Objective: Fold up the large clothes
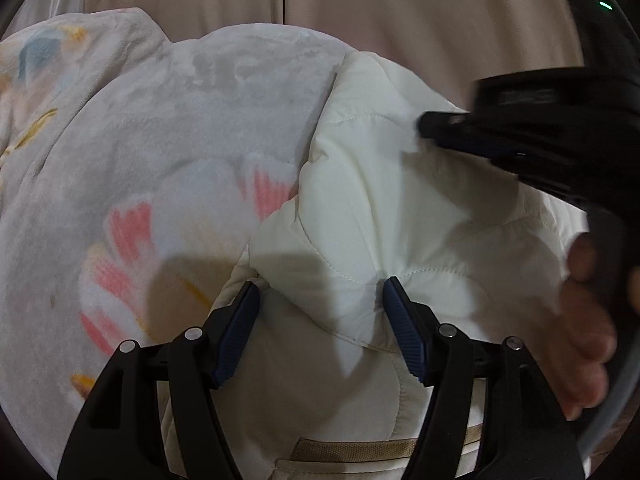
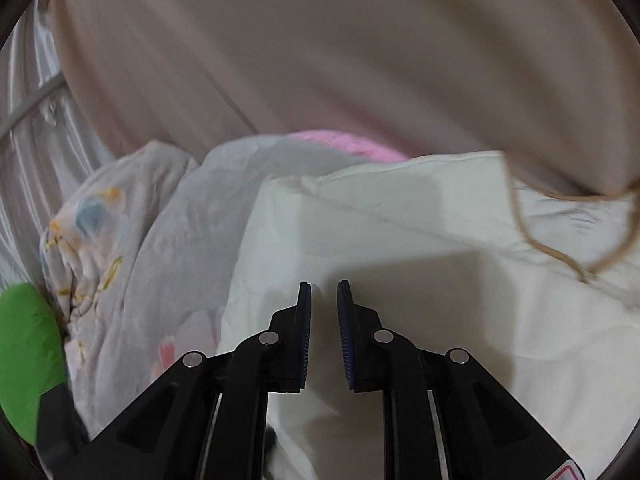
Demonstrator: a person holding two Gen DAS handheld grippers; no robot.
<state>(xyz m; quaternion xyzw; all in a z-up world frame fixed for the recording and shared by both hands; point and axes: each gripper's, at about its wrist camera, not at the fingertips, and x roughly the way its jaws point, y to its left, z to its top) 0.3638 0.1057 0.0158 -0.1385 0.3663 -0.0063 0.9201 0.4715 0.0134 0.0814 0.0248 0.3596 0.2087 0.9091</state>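
A beige curtain (image 1: 400, 12) hangs behind everything, and in front of it a soft grey fleece blanket printed with pink and yellow flowers (image 1: 168, 128) is heaped over what may be a bed, though the surface underneath cannot be seen. On this blanket, toward the right in the left wrist view, lies the task's thing: a large cream quilted padded jacket (image 1: 380, 208), bunched into rounded folds, with a tan webbing strip near the lower edge of that view. It looks bulky but light, very soft, and puffy enough to spring back after pressing; its smooth shell will probably slide between pads unless a thick fold or a stitched seam is taken. The firmest places to hold should be the sewn edges and quilting lines, not the middle of a puffed panel.

The left gripper (image 1: 320, 300) has its jaws standing fairly wide with a fat ridge of the jacket between them; both tips touch the cloth, so it appears to hold that fold. The right gripper (image 2: 324, 292) hovers over the jacket's flat cream panel with its jaws narrow, a slim gap showing and nothing between them. A thin tan cord (image 2: 560, 256) loops on the jacket near its far right side and could snag. A person's hand (image 1: 588, 320) grips the right tool's handle.
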